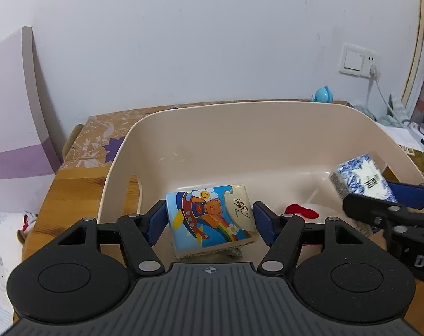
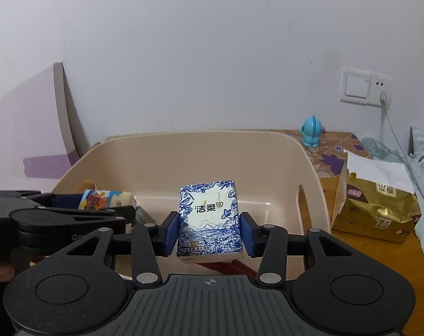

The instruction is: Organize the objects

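The left gripper [image 1: 210, 219] clamps a bear-and-rainbow tissue pack [image 1: 212, 214] between its blue pads, held inside the beige bin [image 1: 240, 128]. To its right, the right gripper [image 2: 209, 233] pinches a blue-floral tissue pack [image 2: 209, 218] printed 洁柔, also over the bin. Both packs look ready for dropping in; next, each should be lowered to the floor of the bin and released. The bear pack's label reads 清风
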### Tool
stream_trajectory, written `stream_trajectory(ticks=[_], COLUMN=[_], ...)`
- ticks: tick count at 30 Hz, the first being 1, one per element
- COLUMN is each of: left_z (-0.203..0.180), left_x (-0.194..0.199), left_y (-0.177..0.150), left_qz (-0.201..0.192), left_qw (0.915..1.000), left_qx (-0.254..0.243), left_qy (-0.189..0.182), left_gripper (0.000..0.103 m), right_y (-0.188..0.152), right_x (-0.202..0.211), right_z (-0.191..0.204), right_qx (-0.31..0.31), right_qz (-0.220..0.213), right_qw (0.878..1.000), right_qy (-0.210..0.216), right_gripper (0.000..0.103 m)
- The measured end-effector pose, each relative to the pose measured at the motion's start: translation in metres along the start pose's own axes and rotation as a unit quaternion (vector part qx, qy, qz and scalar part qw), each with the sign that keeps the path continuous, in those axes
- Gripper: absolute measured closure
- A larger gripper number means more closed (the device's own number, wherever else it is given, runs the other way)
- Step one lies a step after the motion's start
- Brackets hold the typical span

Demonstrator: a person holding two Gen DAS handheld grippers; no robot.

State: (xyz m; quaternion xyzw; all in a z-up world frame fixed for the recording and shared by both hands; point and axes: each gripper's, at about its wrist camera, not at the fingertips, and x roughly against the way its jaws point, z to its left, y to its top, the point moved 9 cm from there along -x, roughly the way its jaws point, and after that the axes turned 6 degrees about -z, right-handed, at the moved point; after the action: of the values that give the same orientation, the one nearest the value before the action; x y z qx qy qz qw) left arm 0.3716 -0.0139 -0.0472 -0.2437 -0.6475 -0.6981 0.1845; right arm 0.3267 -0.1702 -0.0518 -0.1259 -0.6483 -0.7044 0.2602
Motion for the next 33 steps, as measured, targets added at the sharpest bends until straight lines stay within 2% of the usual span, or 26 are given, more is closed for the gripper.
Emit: stream_trajectory(ticks=[7, 8, 13, 17, 27, 33], left_z=[0.003, 0.003, 0.004, 0.004, 0.007, 0.010], left_x=[0.002, 0.002, 0.006, 0.014, 0.040, 0.062], left_y=[0.000, 0.000, 0.002, 0.004, 0.013, 0.019], left_qz=[0.010, 0.012, 0.012, 0.004, -0.022, -0.042], left_qw=[0.9999, 0.9999, 0.9999, 1.0000, 0.9997, 0.9990], left_qx=[-0.001, 0.000, -0.005, -0.001, 0.002, 0.006], left_qy=[0.002, 0.001, 0.002, 0.001, 0.008, 0.013], left_gripper=[0.035, 0.033, 0.025, 0.022, 0.020, 0.018], right_y=[-0.010, -0.010, -0.008, -0.005, 0.002, 0.004], right_x=[-0.006, -0.005, 0.002, 0.008, 0.032, 0.049], right_z=[-0.004, -0.004, -0.003, -0.006, -0.009, -0.011], right_qx=[-0.002, -0.001, 0.002, -0.004, -0.024, -0.029], right_qz=[0.019, 0.019, 0.015, 0.012, -0.007, -0.015], right_qw=[1.000, 1.000, 1.000, 1.000, 1.000, 0.999], right_qy=[-0.004, -0.001, 0.003, 0.004, 0.007, 0.010], right_gripper=[0.058, 0.054, 0.047, 0.037, 0.017, 0.009])
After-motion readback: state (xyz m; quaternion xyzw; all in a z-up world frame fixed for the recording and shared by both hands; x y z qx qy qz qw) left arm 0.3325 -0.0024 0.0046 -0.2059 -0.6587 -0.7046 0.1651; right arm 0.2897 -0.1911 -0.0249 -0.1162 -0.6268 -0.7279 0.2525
